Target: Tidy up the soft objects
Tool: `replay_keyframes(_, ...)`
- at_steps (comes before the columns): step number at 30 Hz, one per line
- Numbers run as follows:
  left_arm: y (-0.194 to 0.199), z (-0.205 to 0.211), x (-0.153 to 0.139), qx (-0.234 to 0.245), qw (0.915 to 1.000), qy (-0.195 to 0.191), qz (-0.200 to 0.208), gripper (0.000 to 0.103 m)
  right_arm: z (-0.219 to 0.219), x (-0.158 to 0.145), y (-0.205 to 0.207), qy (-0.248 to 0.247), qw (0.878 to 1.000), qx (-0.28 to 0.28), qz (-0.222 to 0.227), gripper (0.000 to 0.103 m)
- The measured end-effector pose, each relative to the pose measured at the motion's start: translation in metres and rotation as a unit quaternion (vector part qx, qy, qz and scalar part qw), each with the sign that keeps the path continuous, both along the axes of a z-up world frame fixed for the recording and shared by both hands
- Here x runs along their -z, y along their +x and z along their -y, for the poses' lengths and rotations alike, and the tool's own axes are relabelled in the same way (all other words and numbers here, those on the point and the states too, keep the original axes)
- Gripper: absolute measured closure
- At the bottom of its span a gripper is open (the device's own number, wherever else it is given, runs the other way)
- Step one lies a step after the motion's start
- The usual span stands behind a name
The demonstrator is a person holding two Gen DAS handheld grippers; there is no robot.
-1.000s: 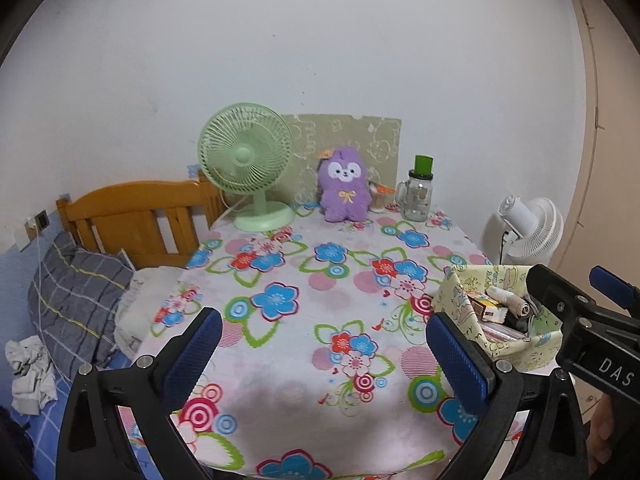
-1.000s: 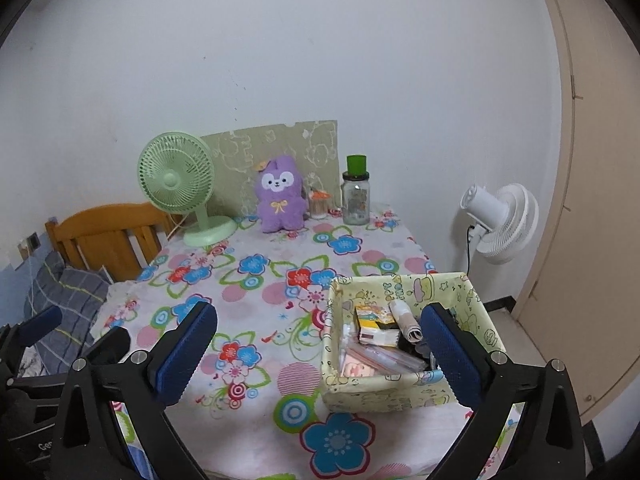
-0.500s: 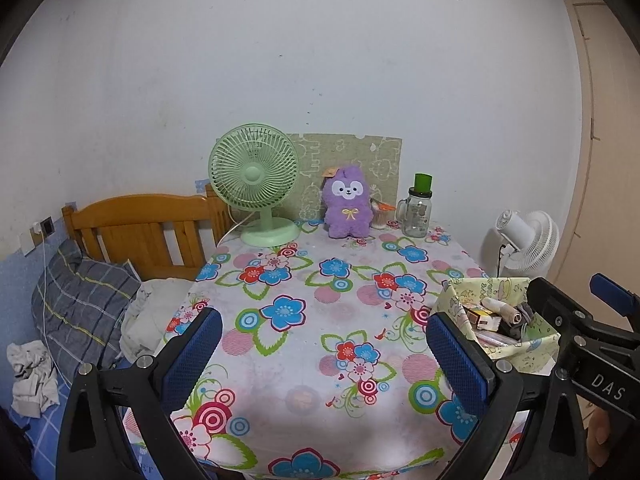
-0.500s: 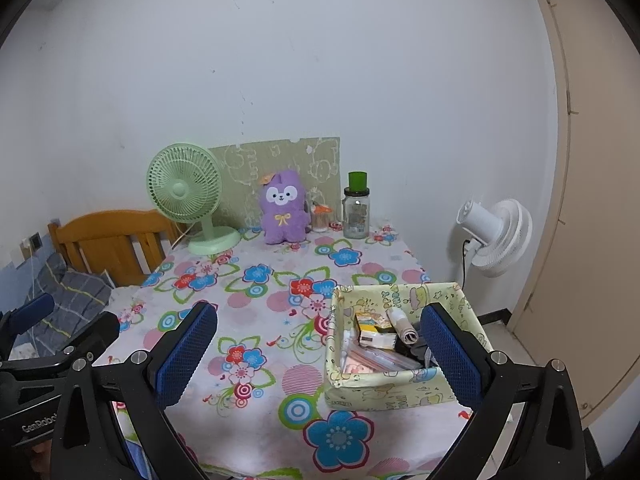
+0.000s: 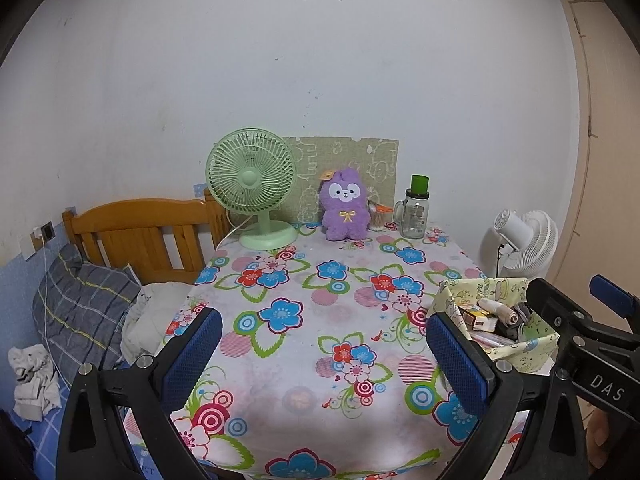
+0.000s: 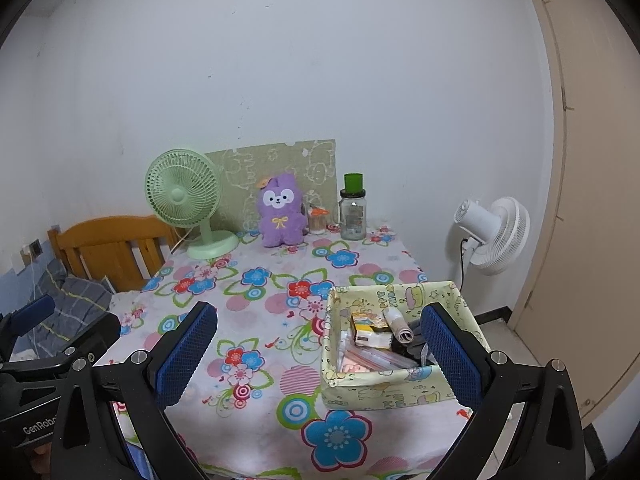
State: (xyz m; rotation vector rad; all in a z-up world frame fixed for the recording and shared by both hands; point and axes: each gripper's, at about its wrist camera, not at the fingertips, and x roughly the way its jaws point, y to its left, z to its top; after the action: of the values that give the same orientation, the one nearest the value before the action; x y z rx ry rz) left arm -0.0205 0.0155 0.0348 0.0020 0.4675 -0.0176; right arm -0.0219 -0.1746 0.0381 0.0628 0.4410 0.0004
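Note:
A purple plush toy [image 5: 345, 209] sits upright at the back of the flowered table [image 5: 320, 320]; it also shows in the right wrist view [image 6: 281, 210]. A pale yellow fabric basket [image 6: 404, 386] with rolled cloths and small boxes stands at the table's front right, also in the left wrist view [image 5: 516, 350]. My left gripper [image 5: 324, 352] is open and empty above the table's front. My right gripper [image 6: 320, 348] is open and empty, its right finger in front of the basket.
A green desk fan [image 5: 252, 184], a jar with a green lid [image 5: 416, 210] and a patterned board [image 5: 344, 160] stand along the back wall. A wooden bed with a grey pillow [image 5: 80, 304] is left. A white floor fan [image 6: 494, 234] and a door [image 6: 592, 200] are right.
Both grippers have pulled back and up from the table, so the objects look smaller and farther. Nothing on the table has moved. Both stay open.

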Motion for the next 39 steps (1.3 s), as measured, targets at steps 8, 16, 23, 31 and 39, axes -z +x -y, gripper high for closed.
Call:
replay_keyframes(8, 0.0003, 0.0032, 0.0, 0.001, 1.0, -0.001, -0.001, 0.0, 0.0029, -0.0002, 0.0, 0.002, 1.0, 0.003, -0.001, 0.0)
replay_keyframes(16, 0.0033, 0.004, 0.0012, 0.001, 1.0, 0.001, -0.004, 0.0, 0.0027, 0.0002, 0.001, 0.0, 1.0, 0.004, -0.003, 0.0)
replay_keyframes(23, 0.0047, 0.0034, 0.0014, 0.001, 1.0, -0.002, -0.007, 0.0, 0.0025, 0.0016, 0.0023, -0.002, 1.0, 0.005, -0.002, 0.0)
replay_keyframes(31, 0.0054, 0.0034, 0.0018, 0.0, 1.0, -0.001, -0.007, 0.0, 0.0021, 0.0016, 0.0031, -0.002, 1.0, 0.006, -0.003, 0.0)
replay_keyframes(39, 0.0059, 0.0022, 0.0035, -0.001, 1.0, -0.003, -0.008, 0.0, 0.0022, 0.0031, 0.0051, -0.003, 1.0, 0.003, -0.005, 0.0)
